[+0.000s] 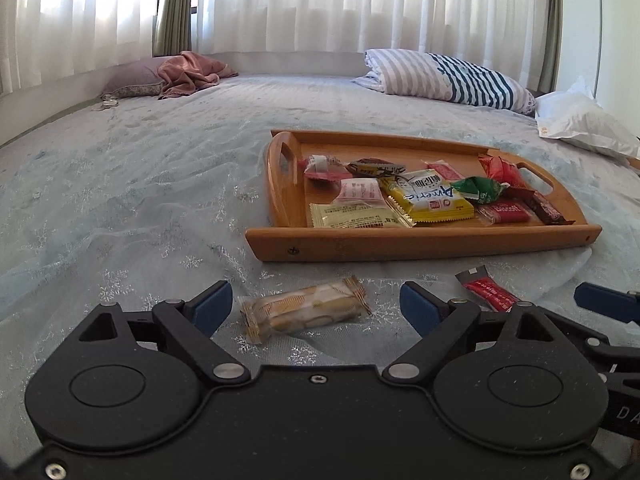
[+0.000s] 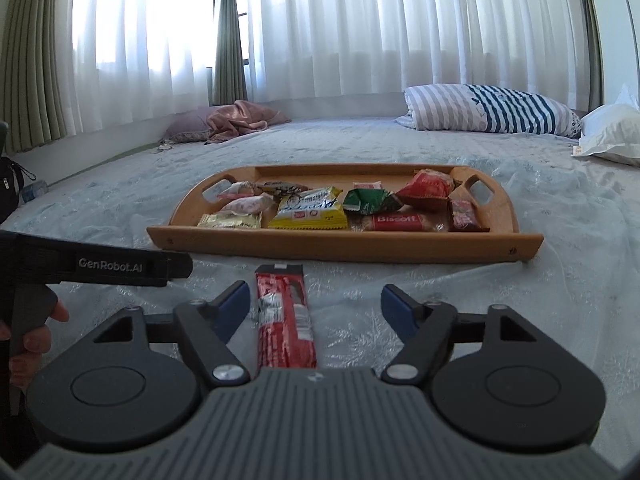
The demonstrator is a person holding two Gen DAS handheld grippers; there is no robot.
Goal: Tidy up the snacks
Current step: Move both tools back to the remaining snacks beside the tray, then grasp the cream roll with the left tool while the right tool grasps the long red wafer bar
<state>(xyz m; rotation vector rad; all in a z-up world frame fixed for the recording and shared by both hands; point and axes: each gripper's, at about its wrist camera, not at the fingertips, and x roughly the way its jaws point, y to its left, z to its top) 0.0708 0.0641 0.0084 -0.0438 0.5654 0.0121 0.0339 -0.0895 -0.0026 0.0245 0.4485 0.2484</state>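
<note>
Both wide apart, gripping nothing: left hand-held gripper (image 1: 316, 304) straddling biscuit packet (image 1: 306, 313), right hand-held gripper (image 2: 314, 306) straddling red stick sachet (image 2: 285, 316), bound for wooden tray (image 1: 420, 240).

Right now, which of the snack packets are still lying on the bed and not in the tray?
Two: the beige biscuit packet between the left gripper fingers, and the long red stick packet between the right gripper fingers. All others lie inside the wooden tray.

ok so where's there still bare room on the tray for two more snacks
Bare wood runs along the tray's far wall, behind the snacks, and in the near-left corner beside the pale yellow packet. The front row, from that packet to the Biscoff and the dark red bar, is packed tight.
</note>
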